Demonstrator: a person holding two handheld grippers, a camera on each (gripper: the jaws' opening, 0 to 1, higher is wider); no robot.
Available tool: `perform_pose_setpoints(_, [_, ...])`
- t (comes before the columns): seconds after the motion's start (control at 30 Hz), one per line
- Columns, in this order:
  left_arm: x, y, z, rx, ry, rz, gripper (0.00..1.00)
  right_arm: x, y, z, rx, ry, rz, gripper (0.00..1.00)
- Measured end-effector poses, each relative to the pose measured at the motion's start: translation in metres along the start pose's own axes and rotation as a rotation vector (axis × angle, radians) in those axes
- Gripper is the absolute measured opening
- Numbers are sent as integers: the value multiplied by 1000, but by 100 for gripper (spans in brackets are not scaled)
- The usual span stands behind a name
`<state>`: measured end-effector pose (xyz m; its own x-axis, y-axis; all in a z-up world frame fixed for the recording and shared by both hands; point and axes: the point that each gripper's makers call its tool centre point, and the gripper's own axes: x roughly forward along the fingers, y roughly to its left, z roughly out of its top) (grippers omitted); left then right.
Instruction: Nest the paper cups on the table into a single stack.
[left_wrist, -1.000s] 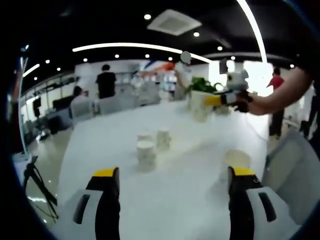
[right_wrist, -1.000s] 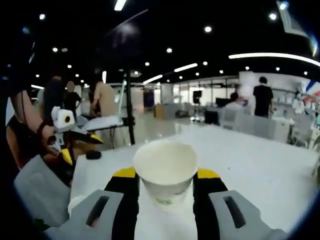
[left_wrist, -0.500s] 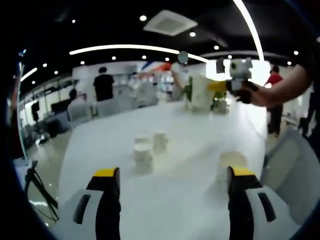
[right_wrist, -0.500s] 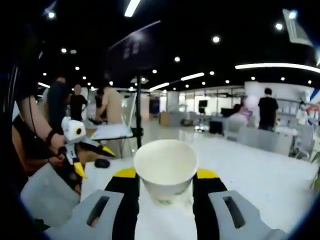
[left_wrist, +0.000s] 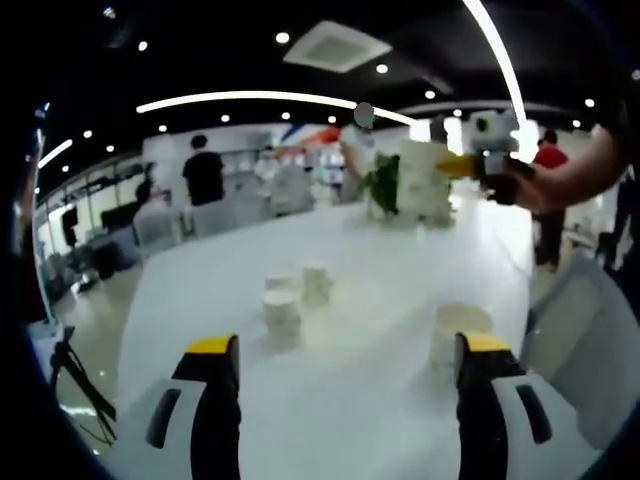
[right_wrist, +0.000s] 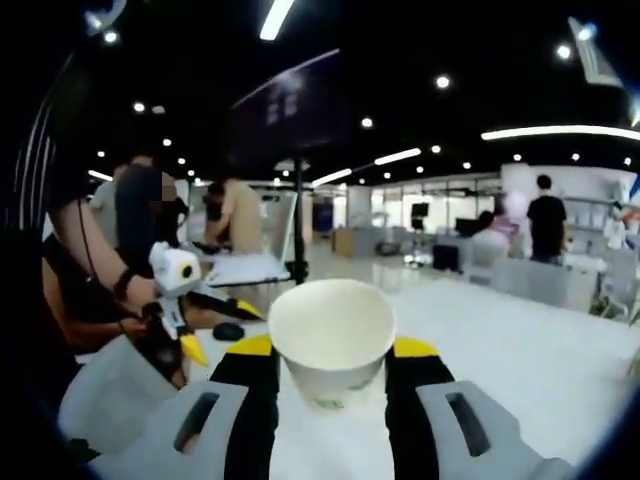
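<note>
- Two yellow-tipped jaws of the left gripper (left_wrist: 340, 350) rise from the near edge of the left gripper view, spread wide apart with nothing between them, above the white table (left_wrist: 350, 300).
- One paper cup (left_wrist: 455, 330) stands upright on the table just beyond the right jaw, near the right edge.
- Three more cups sit close together farther out, left of centre: the front cup (left_wrist: 282, 312), a second cup (left_wrist: 317, 283) to its right and a third cup (left_wrist: 279, 283) partly hidden behind the front one.
- Farther away, at the upper right of the left gripper view, the right gripper (left_wrist: 470, 165) is raised above the table in a hand (left_wrist: 525, 190), with a pale cup at its tip; a green plant (left_wrist: 383, 185) stands just behind.
- In the right gripper view, the right gripper (right_wrist: 330, 355) is clamped on the held cup (right_wrist: 332, 340), upright with its open mouth up, a jaw pressing each side.
- At the left of that view, the left gripper (right_wrist: 185, 300) shows in the person's other hand (right_wrist: 135, 315).
- At the far end of the room stand people (left_wrist: 203, 170) and chairs (left_wrist: 160, 220).
</note>
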<state>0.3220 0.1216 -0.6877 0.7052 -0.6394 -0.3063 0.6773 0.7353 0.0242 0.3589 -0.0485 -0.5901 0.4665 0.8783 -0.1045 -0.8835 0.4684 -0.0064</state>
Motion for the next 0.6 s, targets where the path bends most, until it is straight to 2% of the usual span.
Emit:
perform_pose_setpoints(0.2, [-3,-1,-3,-3,11,4,87,0,21,-1,-6,11,44,38])
perform_pose_setpoints(0.6, [-10,-6,-7,-8,16,6,87,1,47,-5,12,10,81,37])
